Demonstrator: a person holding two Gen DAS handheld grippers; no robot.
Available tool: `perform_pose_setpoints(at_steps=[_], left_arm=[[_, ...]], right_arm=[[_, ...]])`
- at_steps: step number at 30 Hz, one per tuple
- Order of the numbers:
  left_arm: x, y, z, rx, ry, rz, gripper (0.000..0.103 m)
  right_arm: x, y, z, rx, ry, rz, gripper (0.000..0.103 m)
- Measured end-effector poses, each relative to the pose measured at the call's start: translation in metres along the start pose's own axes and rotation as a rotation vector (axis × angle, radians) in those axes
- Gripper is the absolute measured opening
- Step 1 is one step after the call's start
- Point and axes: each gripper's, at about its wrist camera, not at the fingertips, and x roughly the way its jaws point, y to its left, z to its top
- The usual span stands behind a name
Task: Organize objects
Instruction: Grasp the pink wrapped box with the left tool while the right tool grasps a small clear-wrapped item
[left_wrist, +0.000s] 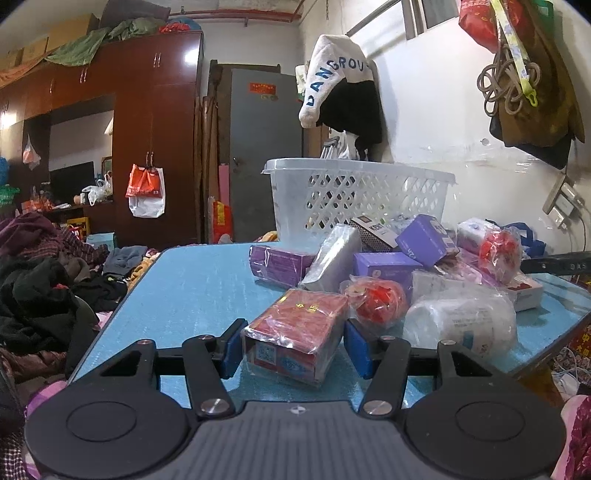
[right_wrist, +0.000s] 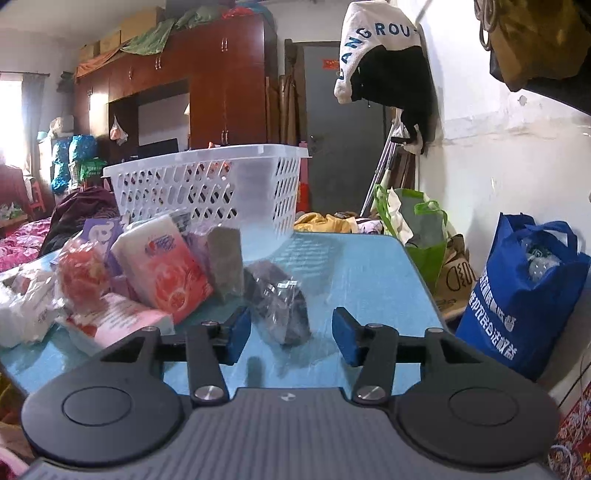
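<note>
Cluttered bedroom; blue table carries packets, perhaps snacks.

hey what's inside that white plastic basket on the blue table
Through the holes of the white basket only vague coloured shapes show; whether they lie inside it or behind it cannot be told. Its rim hides the bottom in both views.

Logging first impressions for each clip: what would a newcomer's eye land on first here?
Probably the heap of wrapped packets and purple boxes on the blue table, with the white basket standing behind it. Next, the left gripper closed on a red box at the table's near edge. In the right view, the right gripper stands open around a dark wrapped bundle.
</note>
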Motion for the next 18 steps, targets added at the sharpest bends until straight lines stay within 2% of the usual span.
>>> perform_pose_setpoints(at_steps=[2, 4, 6, 9, 18], left_arm=[[-0.001, 0.001, 0.0, -0.005, 0.0, 0.0, 0.061], [-0.002, 0.002, 0.001, -0.008, -0.007, -0.001, 0.06], [-0.005, 0.002, 0.002, -0.014, -0.022, 0.004, 0.06], [-0.008, 0.005, 0.005, -0.024, -0.034, 0.01, 0.06], [-0.008, 0.005, 0.006, -0.032, -0.042, 0.014, 0.06]], right_arm=[[0.005, -0.001, 0.003, -0.004, 0.032, 0.024, 0.053], [0.005, 0.0, 0.005, -0.021, 0.052, 0.025, 0.029], [0.001, 0.0, 0.006, -0.022, 0.037, 0.022, 0.019], [-0.008, -0.002, 0.008, -0.015, 0.005, 0.029, 0.018], [-0.016, -0.001, 0.002, -0.038, 0.003, 0.034, 0.015]])
